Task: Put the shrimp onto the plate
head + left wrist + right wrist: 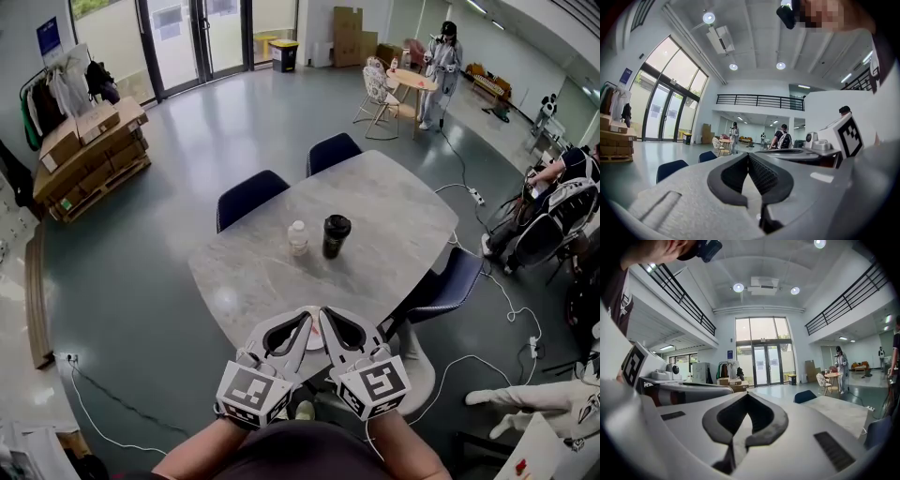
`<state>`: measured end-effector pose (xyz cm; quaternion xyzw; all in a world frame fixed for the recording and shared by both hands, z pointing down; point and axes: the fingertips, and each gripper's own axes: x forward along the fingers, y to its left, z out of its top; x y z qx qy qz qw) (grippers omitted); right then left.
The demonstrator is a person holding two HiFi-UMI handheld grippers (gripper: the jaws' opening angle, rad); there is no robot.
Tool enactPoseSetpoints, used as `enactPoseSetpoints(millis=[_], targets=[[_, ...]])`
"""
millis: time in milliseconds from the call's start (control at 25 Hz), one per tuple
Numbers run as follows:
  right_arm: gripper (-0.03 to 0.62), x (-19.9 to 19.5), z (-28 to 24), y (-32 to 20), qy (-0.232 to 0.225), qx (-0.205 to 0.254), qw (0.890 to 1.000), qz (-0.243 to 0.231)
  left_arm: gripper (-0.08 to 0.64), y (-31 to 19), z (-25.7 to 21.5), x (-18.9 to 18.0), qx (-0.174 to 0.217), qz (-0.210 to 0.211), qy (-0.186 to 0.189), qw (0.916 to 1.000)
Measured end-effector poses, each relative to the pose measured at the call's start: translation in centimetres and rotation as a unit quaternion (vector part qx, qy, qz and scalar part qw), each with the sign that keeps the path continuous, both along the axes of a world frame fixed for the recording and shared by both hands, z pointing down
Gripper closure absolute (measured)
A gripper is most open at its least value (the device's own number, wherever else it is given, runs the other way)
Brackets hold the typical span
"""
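In the head view both grippers are held up side by side, close under the camera and above the near edge of the grey marble table (375, 211). My left gripper (307, 315) and right gripper (324, 313) each have their jaws meeting at the tips with nothing between them. The left gripper view shows the left gripper (748, 155) shut and pointing level across the room. The right gripper view shows the right gripper (747, 394) shut too. A sliver of white plate (315, 339) shows between the two grippers. No shrimp is visible in any view.
A clear water bottle (298, 238) and a black lidded cup (336, 234) stand mid-table. Blue chairs (248, 195) (330, 151) sit at the far side, and another chair (452, 279) at the right. Cables trail on the floor. A person (442, 66) stands by a far table.
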<state>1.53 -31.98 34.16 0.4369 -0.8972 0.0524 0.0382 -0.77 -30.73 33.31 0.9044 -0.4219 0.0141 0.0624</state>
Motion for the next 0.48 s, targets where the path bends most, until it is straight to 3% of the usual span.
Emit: enactPoseSetpoints(millis=[480], targets=[[0.592,0.48,-1.06,0.48,0.005,0.013,1.000,0.000,0.552,0.26,-1.02,0.98,0.014,0.000,0.001,0.9999]])
